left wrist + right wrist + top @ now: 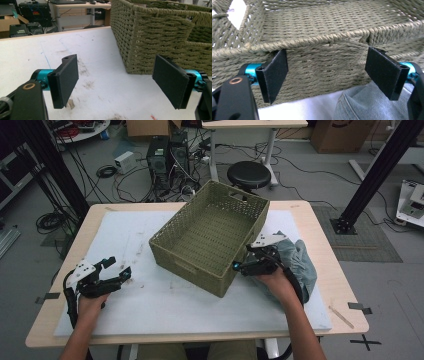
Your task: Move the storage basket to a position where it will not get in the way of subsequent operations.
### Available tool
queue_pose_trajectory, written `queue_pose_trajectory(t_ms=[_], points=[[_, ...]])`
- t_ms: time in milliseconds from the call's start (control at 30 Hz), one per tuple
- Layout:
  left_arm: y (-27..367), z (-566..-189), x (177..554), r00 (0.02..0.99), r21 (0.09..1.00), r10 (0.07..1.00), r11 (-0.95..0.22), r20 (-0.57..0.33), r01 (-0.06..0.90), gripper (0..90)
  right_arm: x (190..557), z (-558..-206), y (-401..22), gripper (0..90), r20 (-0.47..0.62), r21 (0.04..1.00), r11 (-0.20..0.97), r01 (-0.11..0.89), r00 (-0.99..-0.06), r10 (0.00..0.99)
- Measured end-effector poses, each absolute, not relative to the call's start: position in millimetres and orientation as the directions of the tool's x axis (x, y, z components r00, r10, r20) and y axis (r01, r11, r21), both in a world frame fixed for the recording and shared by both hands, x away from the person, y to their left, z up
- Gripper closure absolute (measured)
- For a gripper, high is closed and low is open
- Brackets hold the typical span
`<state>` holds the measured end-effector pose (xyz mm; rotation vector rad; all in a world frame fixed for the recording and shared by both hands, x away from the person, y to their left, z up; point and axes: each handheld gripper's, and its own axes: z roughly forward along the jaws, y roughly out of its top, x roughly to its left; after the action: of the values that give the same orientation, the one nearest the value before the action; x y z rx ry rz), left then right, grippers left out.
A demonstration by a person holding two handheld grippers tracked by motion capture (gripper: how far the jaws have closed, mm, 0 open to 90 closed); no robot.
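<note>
The basket (212,236) sits mid-table (310,227) on a mat (150,305). The cloth (302,265) lies just right of it, under the right tool (240,265). The left tool (117,268) is well left of the basket.

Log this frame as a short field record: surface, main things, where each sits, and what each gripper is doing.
surface: white mat on a wooden table
basket: woven green basket, empty, middle of the mat
cloth: blue-grey denim garment, right of the basket, partly under the right hand
left gripper: open, holding nothing, left of the basket
right gripper: open, fingers facing the basket's side wall, above the garment
</note>
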<state>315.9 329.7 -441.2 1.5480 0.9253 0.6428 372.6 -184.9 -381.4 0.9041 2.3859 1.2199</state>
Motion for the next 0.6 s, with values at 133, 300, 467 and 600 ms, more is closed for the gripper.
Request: queue_pose_trajectory(t_ms=[133, 300, 467, 600], points=[[330.1, -437.3, 322.4, 0.543, 0.974, 0.835, -0.038, -0.091, 0.222, 21.3, 379.2, -383.0, -185.9, 17.1, 0.032, 0.810, 0.438, 0.390, -0.775, 0.631], [332.9, -427.7, 334.2, 0.570, 0.970, 0.813, -0.026, -0.120, 0.242, 21.7, 384.4, -381.8, -183.7, 16.3, 0.025, 0.806, 0.459, 0.373, -0.797, 0.604], [327.1, -411.0, 350.7, 0.609, 0.968, 0.787, -0.061, -0.105, 0.245, 21.7, 384.7, -381.9, -181.0, 16.3, 0.019, 0.808, 0.461, 0.366, -0.799, 0.601], [318.6, -398.8, 363.3, 0.632, 0.966, 0.770, -0.091, -0.085, 0.241, 21.7, 384.3, -382.1, -179.3, 16.3, 0.017, 0.809, 0.460, 0.366, -0.797, 0.603]])
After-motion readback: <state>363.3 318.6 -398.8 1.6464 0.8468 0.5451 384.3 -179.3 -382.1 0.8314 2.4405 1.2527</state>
